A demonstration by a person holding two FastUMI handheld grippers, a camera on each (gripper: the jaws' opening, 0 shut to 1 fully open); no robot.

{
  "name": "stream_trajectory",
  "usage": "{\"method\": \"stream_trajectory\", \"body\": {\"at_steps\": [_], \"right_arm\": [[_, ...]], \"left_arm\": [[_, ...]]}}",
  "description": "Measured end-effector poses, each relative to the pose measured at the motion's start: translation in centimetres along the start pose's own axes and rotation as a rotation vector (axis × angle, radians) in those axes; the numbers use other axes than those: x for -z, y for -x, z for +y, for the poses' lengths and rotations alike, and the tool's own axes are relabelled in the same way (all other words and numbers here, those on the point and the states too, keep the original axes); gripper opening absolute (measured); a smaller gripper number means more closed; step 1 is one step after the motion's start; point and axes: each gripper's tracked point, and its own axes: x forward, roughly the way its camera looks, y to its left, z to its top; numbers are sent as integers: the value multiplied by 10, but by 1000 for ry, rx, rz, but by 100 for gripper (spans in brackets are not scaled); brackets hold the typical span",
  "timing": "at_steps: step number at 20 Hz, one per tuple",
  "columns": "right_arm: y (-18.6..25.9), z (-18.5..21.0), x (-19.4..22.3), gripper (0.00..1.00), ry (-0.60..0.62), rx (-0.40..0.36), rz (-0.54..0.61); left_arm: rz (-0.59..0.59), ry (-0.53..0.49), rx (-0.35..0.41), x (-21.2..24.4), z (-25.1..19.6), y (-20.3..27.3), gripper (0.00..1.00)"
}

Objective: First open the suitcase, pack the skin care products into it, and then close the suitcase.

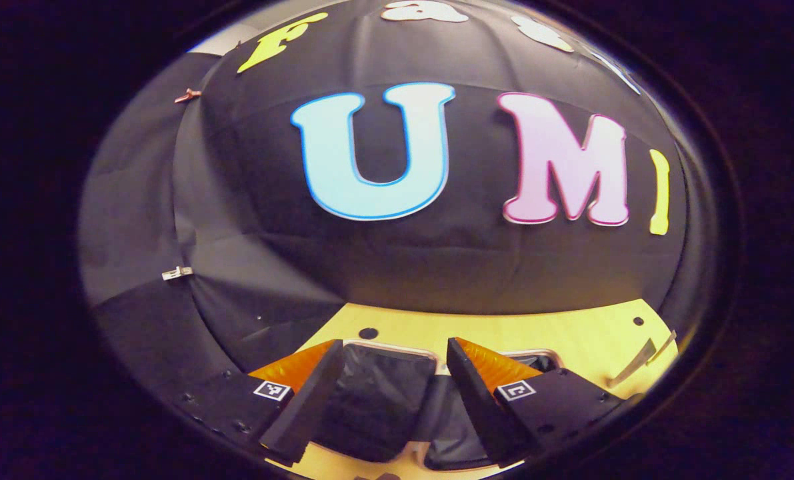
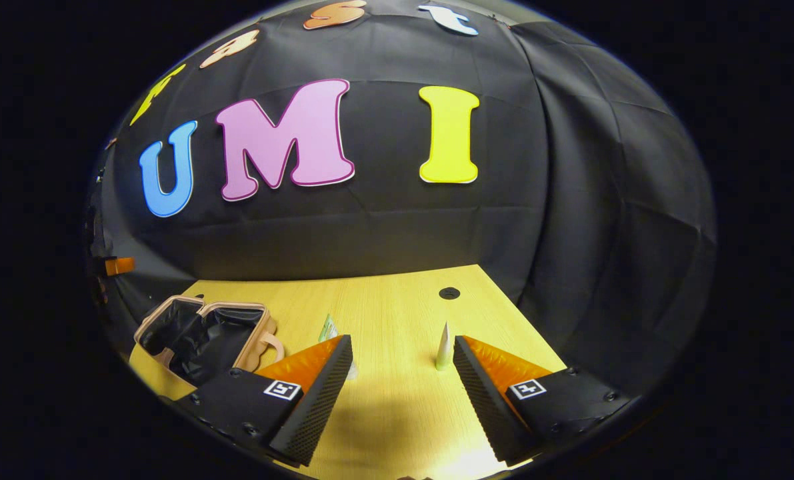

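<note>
I see the pale wooden table (image 2: 397, 313) first. The pink-rimmed suitcase with black lining (image 2: 203, 333) lies open on it, directly under my left gripper (image 1: 393, 400), whose fingers stand apart and empty. My right gripper (image 2: 403, 393) is also spread, empty, the suitcase off to its left, the small white upright tube (image 2: 443, 347) just ahead.

Left tool (image 1: 390, 393): fingers spread wide, nothing between them, tips angled slightly down and forward, held low. Right tool (image 2: 403, 393): fingers likewise parted wide, gap empty, no contact on either pad, pointing forward and a bit downward, hovering above the bench (image 2: 397, 413). Both tools sit roughly level, no visible roll.
</note>
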Motion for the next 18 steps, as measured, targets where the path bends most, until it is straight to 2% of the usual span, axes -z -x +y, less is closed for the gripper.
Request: {"method": "stream_trajectory", "body": {"at_steps": [6, 9, 13, 15, 18], "right_arm": [[-22, -29, 11, 97, -6, -12, 16], [-41, -45, 16, 97, -14, 13, -10], [-65, -61, 47, 97, -57, 19, 49], [-73, -66, 62, 97, -90, 21, 78], [-84, -71, 82, 97, -86, 27, 113]], "left_arm": [[13, 68, 254, 53, -173, 35, 95], [54, 61, 359, 85, -236, 45, 96], [129, 41, 531, 133, -311, 45, 96], [150, -2, 618, 151, -337, 45, 96], [186, -81, 681, 177, -371, 36, 97]]}}
